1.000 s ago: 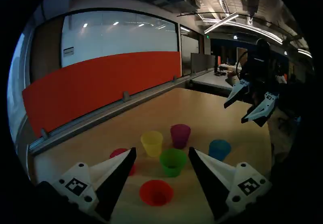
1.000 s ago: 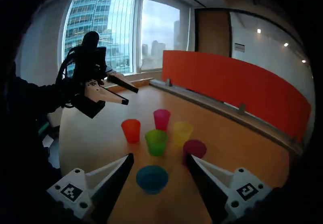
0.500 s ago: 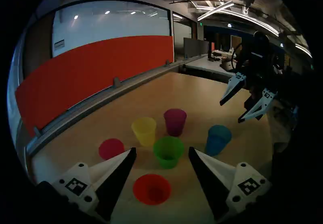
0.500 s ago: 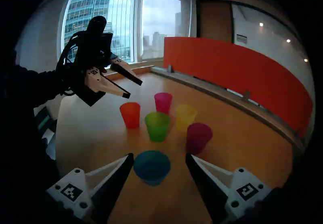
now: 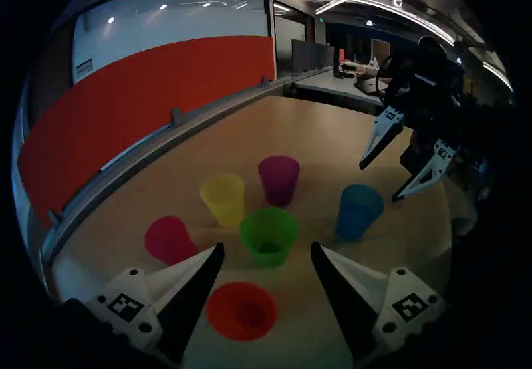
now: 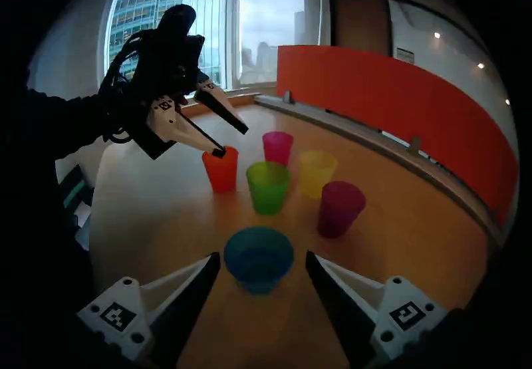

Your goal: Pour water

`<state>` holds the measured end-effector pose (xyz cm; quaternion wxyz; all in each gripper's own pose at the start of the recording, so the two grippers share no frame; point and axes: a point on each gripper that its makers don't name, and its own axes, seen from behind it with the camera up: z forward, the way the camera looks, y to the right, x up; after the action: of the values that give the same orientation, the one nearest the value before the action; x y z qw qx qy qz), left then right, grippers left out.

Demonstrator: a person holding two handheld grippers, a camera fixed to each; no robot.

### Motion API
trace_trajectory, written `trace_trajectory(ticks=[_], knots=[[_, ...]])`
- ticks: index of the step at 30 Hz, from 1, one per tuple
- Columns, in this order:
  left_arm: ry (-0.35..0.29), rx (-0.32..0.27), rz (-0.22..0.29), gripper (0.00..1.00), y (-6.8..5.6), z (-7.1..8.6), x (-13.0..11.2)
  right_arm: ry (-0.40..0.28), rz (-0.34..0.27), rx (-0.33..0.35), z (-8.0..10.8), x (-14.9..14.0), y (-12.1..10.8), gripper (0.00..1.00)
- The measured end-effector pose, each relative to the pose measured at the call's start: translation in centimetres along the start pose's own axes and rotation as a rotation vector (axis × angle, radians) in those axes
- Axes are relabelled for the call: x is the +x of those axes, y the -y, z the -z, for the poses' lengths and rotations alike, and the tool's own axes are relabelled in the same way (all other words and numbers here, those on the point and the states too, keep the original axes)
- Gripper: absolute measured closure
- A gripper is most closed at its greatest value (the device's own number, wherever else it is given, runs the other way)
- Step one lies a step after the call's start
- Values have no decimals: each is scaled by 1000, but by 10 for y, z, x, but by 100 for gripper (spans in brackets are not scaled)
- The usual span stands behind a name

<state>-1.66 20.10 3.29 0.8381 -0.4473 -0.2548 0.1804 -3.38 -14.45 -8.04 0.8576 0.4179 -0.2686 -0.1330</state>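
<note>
Several plastic cups stand in a cluster on the wooden table (image 5: 312,126). In the left gripper view the orange cup (image 5: 241,310) sits just below my open left gripper (image 5: 266,249), with the green cup (image 5: 268,235) beyond it. The blue cup (image 5: 359,210) stands at the right, under my open right gripper (image 5: 379,183). In the right gripper view the blue cup (image 6: 259,258) lies between the tips of my right gripper (image 6: 263,256), apart from both. My left gripper (image 6: 231,140) hovers at the rim of the orange cup (image 6: 221,169). Behind the green cup (image 6: 268,185) stand other cups.
Yellow (image 5: 224,198), purple (image 5: 278,179) and pink (image 5: 168,239) cups ring the green one. An orange partition (image 5: 139,96) on a metal rail runs along the table's far edge. Windows (image 6: 199,23) lie behind the left gripper, held by a person's dark sleeve (image 6: 60,129).
Both grippers have come lower and closer to the cups. The left gripper has reached the orange cup's rim; the blue cup now lies between the right gripper's tips.
</note>
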Motion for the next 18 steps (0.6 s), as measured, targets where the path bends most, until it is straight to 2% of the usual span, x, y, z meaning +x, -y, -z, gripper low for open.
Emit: trace_trajectory(ticks=[8,18], knots=[[31,-13,3,3,-1,-9,-7,29,-4,4,-8,-18,2,0],[61,-18,-5,4,-4,-19,-14,40,-10,14,-24,-25,2,0]])
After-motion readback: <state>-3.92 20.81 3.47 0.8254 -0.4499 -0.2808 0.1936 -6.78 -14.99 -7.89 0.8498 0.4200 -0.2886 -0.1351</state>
